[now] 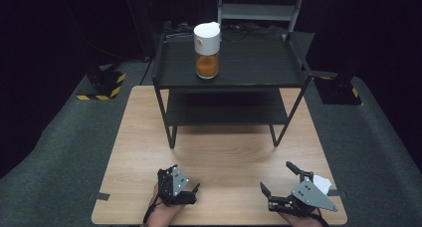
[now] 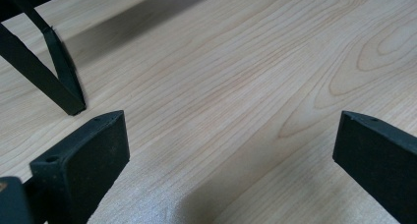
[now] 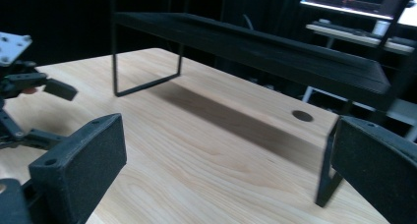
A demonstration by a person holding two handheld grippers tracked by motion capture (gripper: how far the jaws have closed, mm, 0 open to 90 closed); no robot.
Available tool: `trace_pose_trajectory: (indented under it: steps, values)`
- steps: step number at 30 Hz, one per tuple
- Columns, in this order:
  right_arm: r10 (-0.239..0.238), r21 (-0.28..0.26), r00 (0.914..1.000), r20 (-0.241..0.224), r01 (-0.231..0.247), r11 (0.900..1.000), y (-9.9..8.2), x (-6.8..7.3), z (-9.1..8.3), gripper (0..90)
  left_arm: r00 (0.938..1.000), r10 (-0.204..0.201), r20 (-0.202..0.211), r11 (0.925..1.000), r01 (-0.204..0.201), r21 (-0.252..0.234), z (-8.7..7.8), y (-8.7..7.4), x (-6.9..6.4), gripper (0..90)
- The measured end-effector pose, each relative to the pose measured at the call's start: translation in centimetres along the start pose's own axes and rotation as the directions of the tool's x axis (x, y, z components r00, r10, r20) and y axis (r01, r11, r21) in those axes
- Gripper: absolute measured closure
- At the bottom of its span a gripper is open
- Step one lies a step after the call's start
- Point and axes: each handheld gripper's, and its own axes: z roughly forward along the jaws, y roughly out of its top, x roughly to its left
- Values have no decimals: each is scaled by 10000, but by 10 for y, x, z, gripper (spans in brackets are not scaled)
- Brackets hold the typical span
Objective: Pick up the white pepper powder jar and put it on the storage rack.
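A: What is laid out, from the largest thing down?

B: A wooden table (image 1: 219,152) is seen from the high view, with grey floor around it. On its far half a black two-tier shelf (image 1: 231,67) is stood. On the top tier, left of centre, a jar (image 1: 206,50) with a white lid and orange contents is placed upright.

A: And the grippers?

B: The left gripper (image 1: 180,183) is held at the near edge of the table, left of centre. Its jaws are spread wide, and in the left gripper view bare wood is seen between them, with one shelf leg (image 2: 56,81) just beyond the left jaw. The right gripper (image 1: 277,176) is held at the near right of the table, also with jaws parted and nothing between them. In the right gripper view the shelf is seen ahead, and the left gripper (image 3: 29,94) is seen at the left edge.

A: How is the jar placed relative to them?

B: It is kept well apart from both, at the far side, untouched.
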Motion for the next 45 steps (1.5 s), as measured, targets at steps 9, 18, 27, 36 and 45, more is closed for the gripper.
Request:
trace_pose_trajectory:
  steps: [9,18,27,36,45]
  values:
    - [49,-80,9988,492,-45,10000,-2,-8,-18,0,10000,-53,40,10000,53,-11,0,0,1,7]
    - [303,-90,9930,1143,-295,9995,-7,-16,-37,0,9999,-126,92,9999,126,-40,0,-1,2,7]
    - [392,51,9821,1843,-409,9992,-14,-18,-51,0,9998,-148,100,9999,148,-23,0,-1,3,7]
    - [528,263,9675,2473,-611,9978,-24,-18,-58,0,9998,-146,122,9999,147,-23,0,-1,3,7]
    - [771,457,9611,2653,-924,9947,-38,-19,-59,0,9999,-94,105,9999,95,-48,0,-1,2,7]
